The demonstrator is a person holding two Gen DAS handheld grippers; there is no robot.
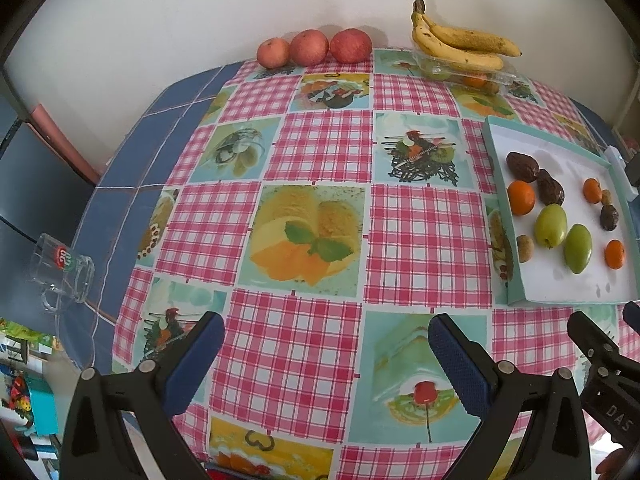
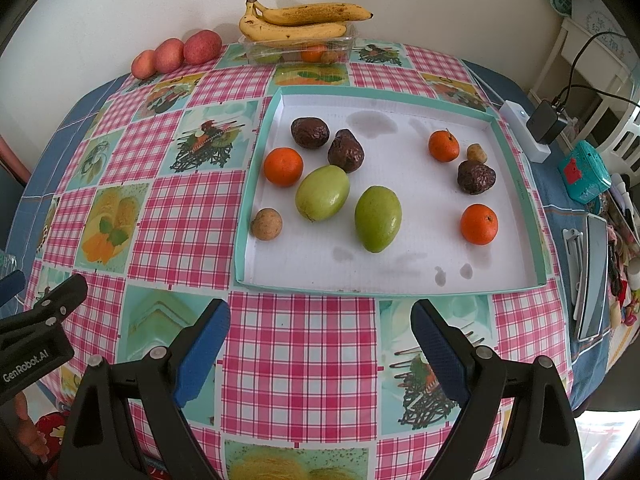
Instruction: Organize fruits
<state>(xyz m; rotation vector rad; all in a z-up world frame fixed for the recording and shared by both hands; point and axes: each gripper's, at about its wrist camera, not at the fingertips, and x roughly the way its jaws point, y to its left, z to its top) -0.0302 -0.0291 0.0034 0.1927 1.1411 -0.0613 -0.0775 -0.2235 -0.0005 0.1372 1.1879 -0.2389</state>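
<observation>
A white tray with a teal rim lies on the checked tablecloth just beyond my right gripper, which is open and empty. In the tray lie two green fruits, three oranges, three dark wrinkled fruits and two small brown ones. At the back, bananas rest on a clear box, with three red apples to their left. My left gripper hovers open over bare cloth, with the tray off to its right.
A glass mug stands near the table's left edge. Right of the tray are a power strip with charger, a teal box and a phone. The wall runs close behind the fruit.
</observation>
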